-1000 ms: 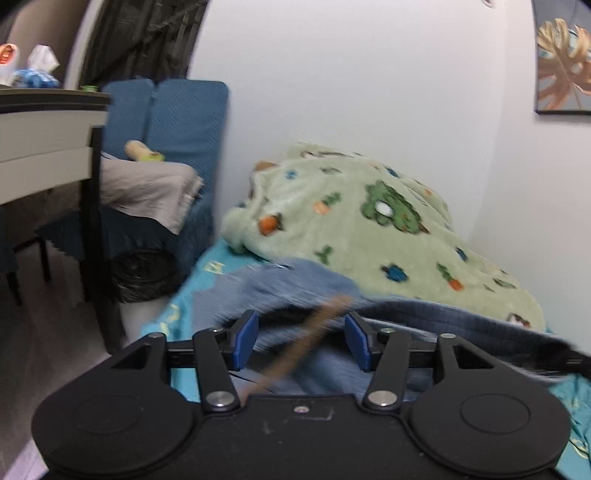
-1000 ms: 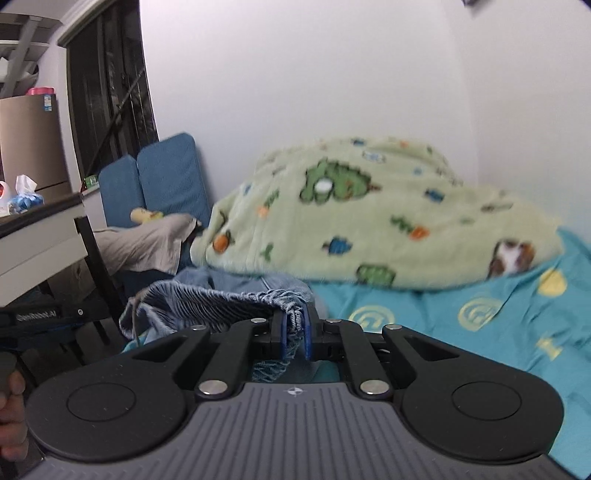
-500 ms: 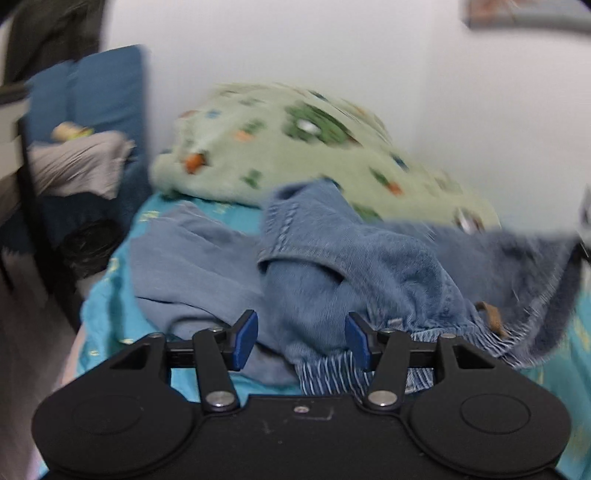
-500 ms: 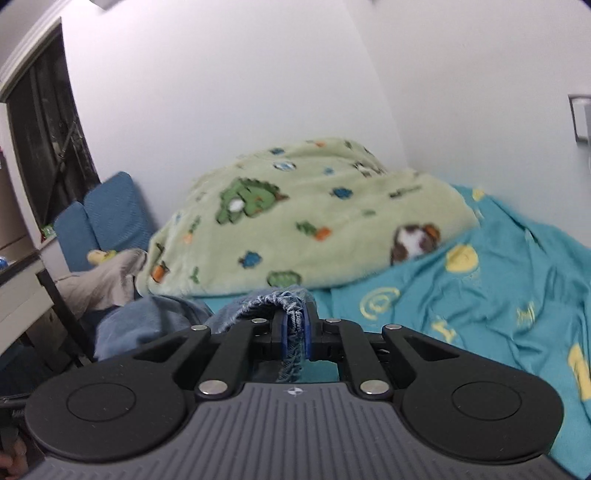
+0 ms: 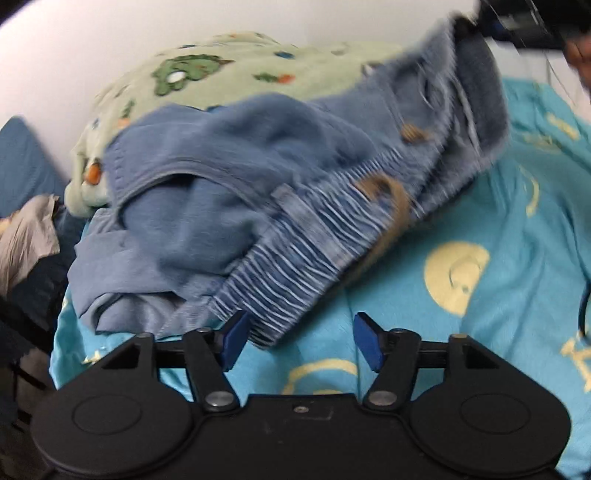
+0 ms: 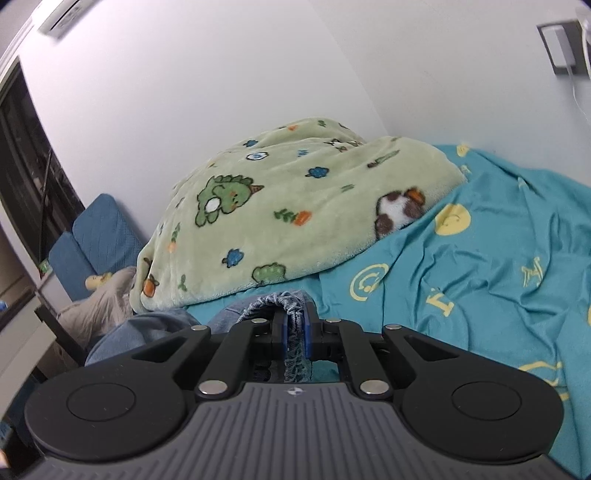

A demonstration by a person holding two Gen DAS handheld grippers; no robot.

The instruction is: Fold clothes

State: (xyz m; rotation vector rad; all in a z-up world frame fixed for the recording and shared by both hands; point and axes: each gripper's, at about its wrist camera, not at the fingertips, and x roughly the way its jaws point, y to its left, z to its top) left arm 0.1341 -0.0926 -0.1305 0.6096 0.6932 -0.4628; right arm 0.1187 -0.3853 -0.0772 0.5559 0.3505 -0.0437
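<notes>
A pair of blue denim trousers (image 5: pixel 258 177) with a ribbed striped waistband and a brown drawstring hangs crumpled over the teal bed sheet (image 5: pixel 480 258). My right gripper (image 6: pixel 294 328) is shut on the waistband edge of the trousers (image 6: pixel 291 306) and holds it up; it shows at the top right of the left wrist view (image 5: pixel 517 22). My left gripper (image 5: pixel 299 339) is open and empty, just below the hanging waistband, with its left fingertip (image 5: pixel 234 338) close to the cloth.
A green fleece blanket (image 6: pixel 288 214) with cartoon animals is heaped at the back of the bed against the white wall. A blue cushioned chair (image 6: pixel 96 240) with grey cloth stands to the left. A wall socket with a cable (image 6: pixel 561 44) is at the right.
My right gripper has lifted the trousers up and to the right. My left gripper has swung right and down toward the sheet, and the waistband now hangs just in front of it.
</notes>
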